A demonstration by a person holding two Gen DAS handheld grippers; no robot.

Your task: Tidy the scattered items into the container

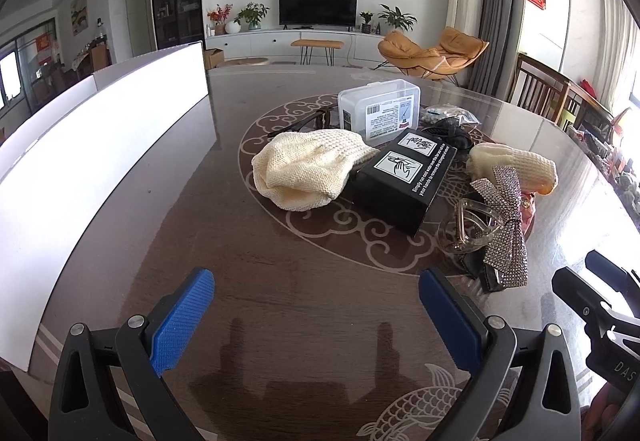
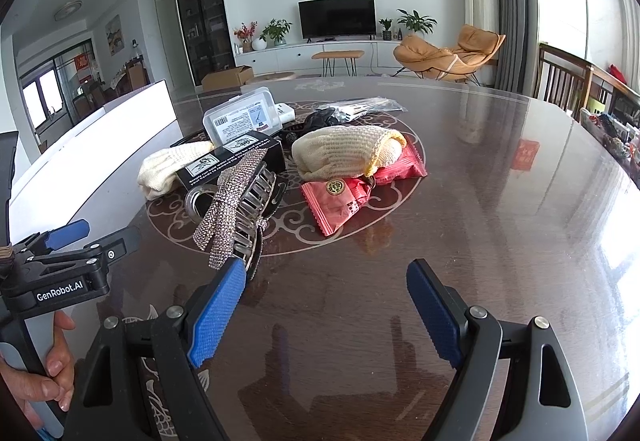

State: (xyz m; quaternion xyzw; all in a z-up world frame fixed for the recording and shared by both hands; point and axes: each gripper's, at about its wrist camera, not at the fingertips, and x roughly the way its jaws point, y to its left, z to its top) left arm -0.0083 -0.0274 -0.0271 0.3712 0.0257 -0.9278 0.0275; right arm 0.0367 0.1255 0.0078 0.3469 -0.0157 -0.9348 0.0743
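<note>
**Clutter heaped mid-frame, both grippers spread and empty**

Left gripper (image 1: 316, 315) and right gripper (image 2: 326, 315) gape wide. White container (image 1: 100, 161), overexposed, is cut off at left. Black box (image 1: 404, 181) reads "Simply run cold water"; red packets (image 2: 340, 197) lie half hidden under a knit glove (image 2: 344, 151).

Ahead of your left tongs, the dark glossy wooden table (image 1: 224, 241) mirrors the matt, ribbed blue pads (image 1: 182, 321). Beyond lie a coarse cream knitted cloth (image 1: 308, 169), a matt black cardboard box (image 1: 400, 185) and a sparkling rhinestone bow (image 1: 504, 225). Past your right tongs sits a shiny red foil packet (image 2: 340, 201).
</note>
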